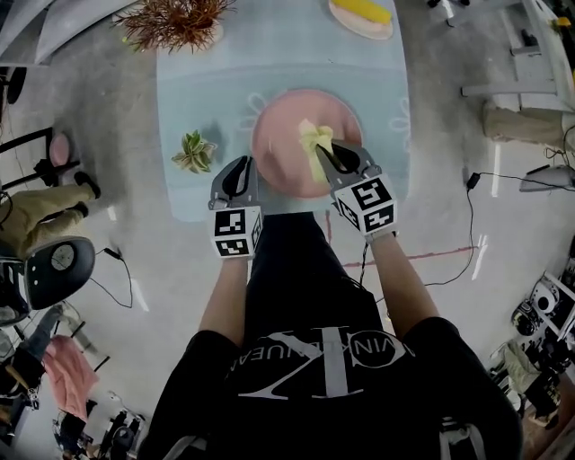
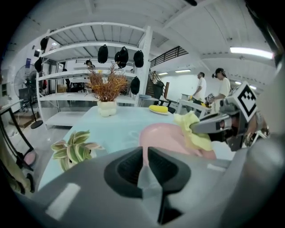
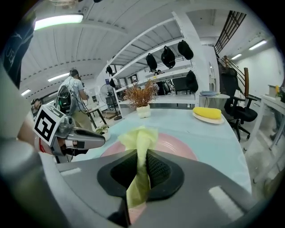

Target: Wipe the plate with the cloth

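Observation:
A pink plate (image 1: 286,121) lies near the front edge of the pale blue table (image 1: 193,81). My left gripper (image 1: 243,171) is shut on the plate's left rim; in the left gripper view the pink plate (image 2: 162,133) runs in between the jaws of that gripper (image 2: 144,153). My right gripper (image 1: 326,153) is shut on a yellow cloth (image 1: 314,137), which is bunched and rests on the right half of the plate. In the right gripper view the cloth (image 3: 139,138) stands up between the jaws of this gripper (image 3: 142,158), over the plate (image 3: 176,144).
A small striped potted plant (image 1: 194,151) stands left of the plate. A vase of dried reddish twigs (image 1: 175,22) sits at the table's far left, and a dish with a yellow item (image 1: 361,16) at the far right. Chairs, cables and people surround the table.

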Demonstrator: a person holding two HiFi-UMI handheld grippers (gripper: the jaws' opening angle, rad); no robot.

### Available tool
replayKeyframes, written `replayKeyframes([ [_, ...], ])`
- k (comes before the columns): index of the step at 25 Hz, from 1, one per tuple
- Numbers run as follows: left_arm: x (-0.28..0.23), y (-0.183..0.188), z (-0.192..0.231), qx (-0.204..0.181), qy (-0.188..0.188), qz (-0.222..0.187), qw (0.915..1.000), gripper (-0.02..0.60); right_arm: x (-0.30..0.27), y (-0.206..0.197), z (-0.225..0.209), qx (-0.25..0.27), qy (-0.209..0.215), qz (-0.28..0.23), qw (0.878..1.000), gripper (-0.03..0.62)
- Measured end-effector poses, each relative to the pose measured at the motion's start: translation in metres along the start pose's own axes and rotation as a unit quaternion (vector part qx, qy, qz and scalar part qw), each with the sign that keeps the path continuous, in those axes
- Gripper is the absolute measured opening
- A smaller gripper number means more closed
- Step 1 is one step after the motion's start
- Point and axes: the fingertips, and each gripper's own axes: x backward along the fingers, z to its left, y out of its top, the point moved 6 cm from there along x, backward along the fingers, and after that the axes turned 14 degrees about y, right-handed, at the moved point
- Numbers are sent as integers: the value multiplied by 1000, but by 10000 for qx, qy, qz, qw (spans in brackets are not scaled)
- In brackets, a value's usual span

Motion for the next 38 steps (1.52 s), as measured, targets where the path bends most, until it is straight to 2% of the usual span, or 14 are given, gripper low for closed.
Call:
replayKeyframes([
  [7, -10, -3, -5, 174, -103, 457, 9987, 0, -14, 2, 0, 186, 44, 239, 9995, 41],
  [12, -22, -8, 0, 377, -138, 686, 9968, 0, -41, 0, -2, 603, 105, 665, 9959, 41],
  [21, -28, -6, -2, 587, -280, 801, 9947, 0, -95, 13, -4, 1767, 257, 1399, 9739, 40],
  [26, -28, -9, -2, 557, -218, 765, 9953, 0, -114, 12, -18, 2272, 34, 1839, 9563, 40],
  [29, -29, -10, -3, 490, -245, 729, 9958, 0, -115, 15, -30, 2596, -294, 2032, 9436, 38],
  [35, -27, -12, -3, 460, -251, 654, 9965, 0, -87, 8, -61, 2430, -1116, 2274, 9364, 37],
  [38, -27, -12, -4, 456, -295, 638, 9965, 0, -69, 0, -69, 2197, -1289, 2353, 9379, 35],
])
